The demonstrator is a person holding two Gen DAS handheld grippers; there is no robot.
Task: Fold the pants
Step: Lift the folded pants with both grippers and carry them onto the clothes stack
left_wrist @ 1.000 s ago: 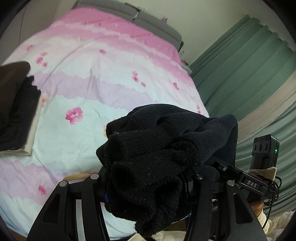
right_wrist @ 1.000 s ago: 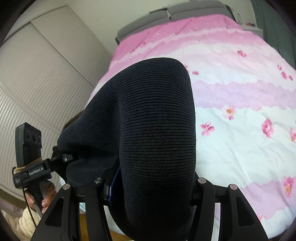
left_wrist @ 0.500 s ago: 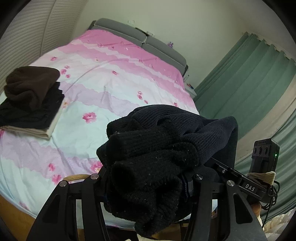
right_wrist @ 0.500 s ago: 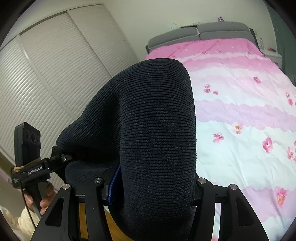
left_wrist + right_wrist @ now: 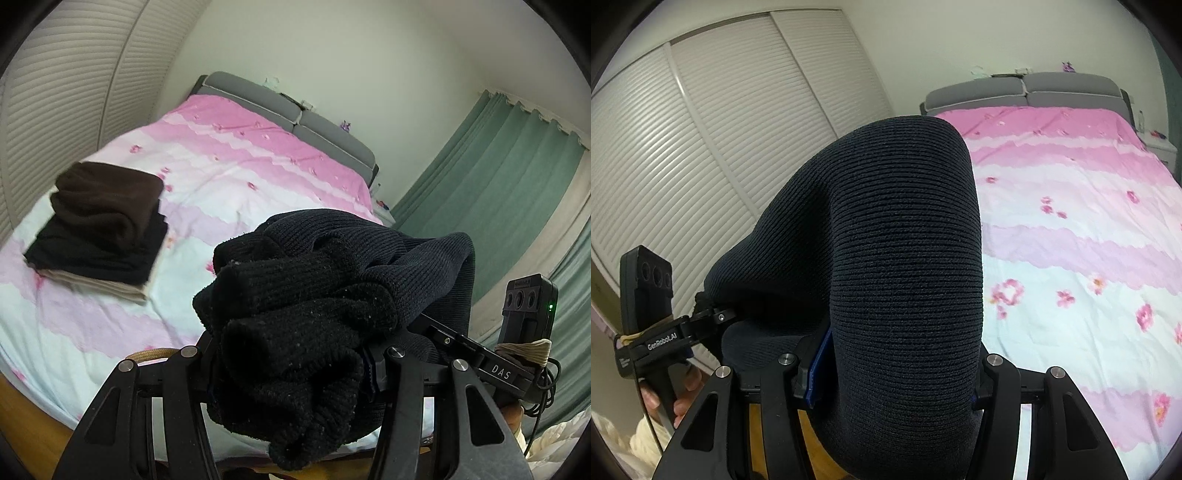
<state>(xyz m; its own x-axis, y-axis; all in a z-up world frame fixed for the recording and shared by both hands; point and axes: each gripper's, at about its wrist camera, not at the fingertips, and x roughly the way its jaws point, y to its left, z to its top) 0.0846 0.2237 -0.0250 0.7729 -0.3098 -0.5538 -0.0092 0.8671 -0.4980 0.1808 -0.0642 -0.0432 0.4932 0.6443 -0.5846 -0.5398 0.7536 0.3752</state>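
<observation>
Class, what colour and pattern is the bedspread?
The bedspread has wavy pink, lilac and pale blue bands with pink flowers, clearest in the right wrist view.

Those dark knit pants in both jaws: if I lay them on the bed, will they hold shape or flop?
The pants will probably flop: they drape limply over the right gripper. They look thick, so fairly heavy and bulky. At the left gripper the fuzzy bunched end may cling, not slide.

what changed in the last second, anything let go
Nothing let go. Both tools pulled back from the bed and tipped up: the folded stack came fully into the left view, the wardrobe doors into the right. The left tool and right tool stayed shut on the pants.
</observation>
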